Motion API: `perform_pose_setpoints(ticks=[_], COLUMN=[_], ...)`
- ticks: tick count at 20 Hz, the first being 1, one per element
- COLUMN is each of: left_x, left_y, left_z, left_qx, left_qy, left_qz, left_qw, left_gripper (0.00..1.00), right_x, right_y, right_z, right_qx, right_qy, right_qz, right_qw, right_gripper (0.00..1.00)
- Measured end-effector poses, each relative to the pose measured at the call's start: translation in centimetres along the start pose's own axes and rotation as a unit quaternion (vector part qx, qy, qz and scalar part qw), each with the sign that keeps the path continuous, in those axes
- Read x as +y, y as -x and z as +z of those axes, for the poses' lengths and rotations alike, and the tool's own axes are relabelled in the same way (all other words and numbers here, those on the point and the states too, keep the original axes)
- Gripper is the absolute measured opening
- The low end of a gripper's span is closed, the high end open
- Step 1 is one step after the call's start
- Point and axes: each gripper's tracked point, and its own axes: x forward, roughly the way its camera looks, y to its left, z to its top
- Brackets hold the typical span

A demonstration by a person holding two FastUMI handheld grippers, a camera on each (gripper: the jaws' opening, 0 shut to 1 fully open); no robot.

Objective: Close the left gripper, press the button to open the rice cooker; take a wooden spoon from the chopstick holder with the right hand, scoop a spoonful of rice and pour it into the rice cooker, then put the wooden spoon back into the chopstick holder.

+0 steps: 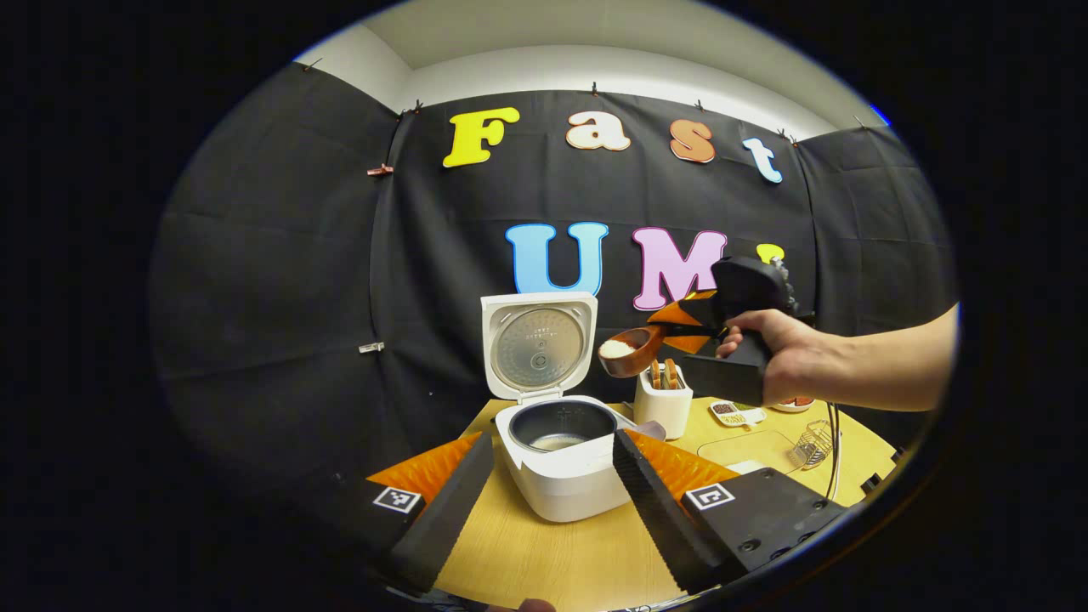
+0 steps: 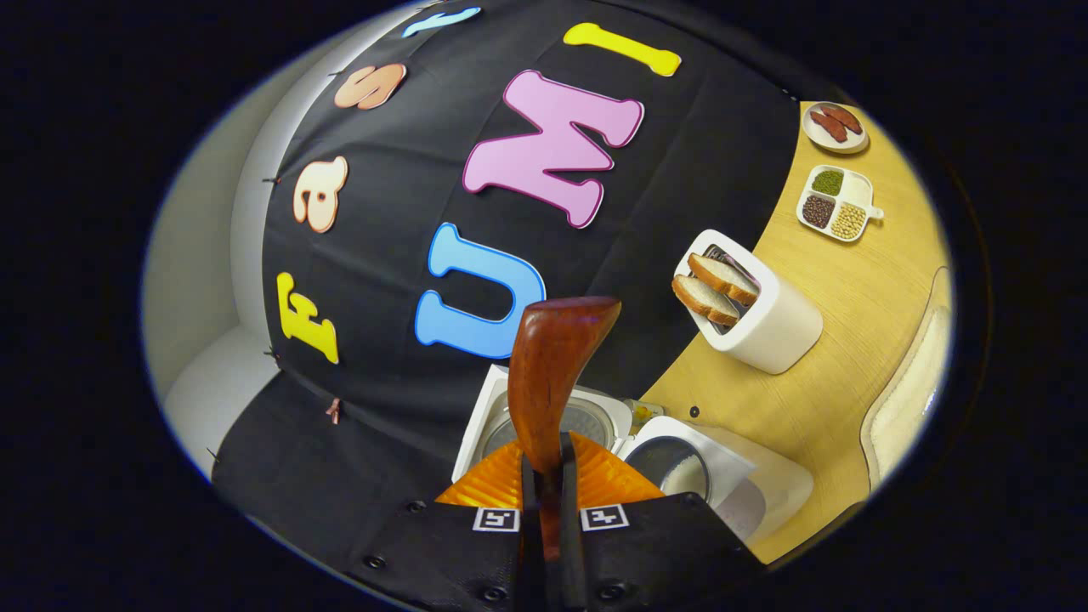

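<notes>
The white rice cooker (image 1: 557, 476) stands on the wooden table (image 1: 544, 561) with its lid (image 1: 537, 344) raised upright; a little rice lies in the dark pot (image 1: 561, 425). My left gripper (image 1: 548, 510) is open in front of it, fingers wide apart and holding nothing. A hand holds my right gripper (image 1: 673, 328) above and to the right of the pot, shut on the handle of a wooden spoon (image 1: 629, 350) whose bowl carries white rice. In the right gripper view the spoon (image 2: 557, 365) sticks forward from the shut gripper (image 2: 548, 466), over the cooker (image 2: 680, 467).
A white toaster (image 1: 663, 406) with bread slices (image 2: 714, 289) stands just right of the cooker. Farther right lie a divided dish of beans (image 2: 837, 204), a small plate (image 2: 835, 126), a wire rack (image 1: 812, 442) and a pale tray (image 2: 909, 399). The black cloth wall is close behind.
</notes>
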Motion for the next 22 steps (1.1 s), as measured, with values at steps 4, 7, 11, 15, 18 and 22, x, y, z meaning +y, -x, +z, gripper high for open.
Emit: perform_pose_setpoints(ticks=[4, 7, 11, 15, 18, 22], left_x=[1.4, 1.9, 2.3, 2.5, 2.7, 2.7], left_y=[-0.6, -1.0, -1.4, -1.5, -1.4, -1.3], left_z=[-0.9, -1.4, -2.1, -3.1, -3.6, -4.3], left_qx=[0.012, 0.020, 0.030, 0.041, 0.046, 0.053], left_qy=[-0.002, 0.005, 0.013, 0.031, 0.033, 0.031], left_qz=[0.006, 0.005, 0.007, 0.005, 0.007, 0.004], left_qw=[1.000, 1.000, 0.999, 0.999, 0.998, 0.998], left_gripper=[0.97, 0.97, 0.97, 0.97, 0.98, 0.98], right_x=[-0.5, -1.0, -1.2, -1.6, -2.1, -1.7], right_y=[-4.0, -6.4, -9.0, -9.6, -9.7, -9.7], right_z=[-1.7, -2.1, -3.2, -4.4, -5.6, -7.8], right_qx=[0.003, 0.011, 0.027, 0.043, 0.058, 0.078], right_qy=[0.119, 0.193, 0.272, 0.337, 0.394, 0.466], right_qz=[-0.022, -0.030, -0.035, -0.030, -0.025, 0.000], right_qw=[0.993, 0.981, 0.961, 0.940, 0.917, 0.881], right_gripper=[0.11, 0.11, 0.11, 0.11, 0.11, 0.11])
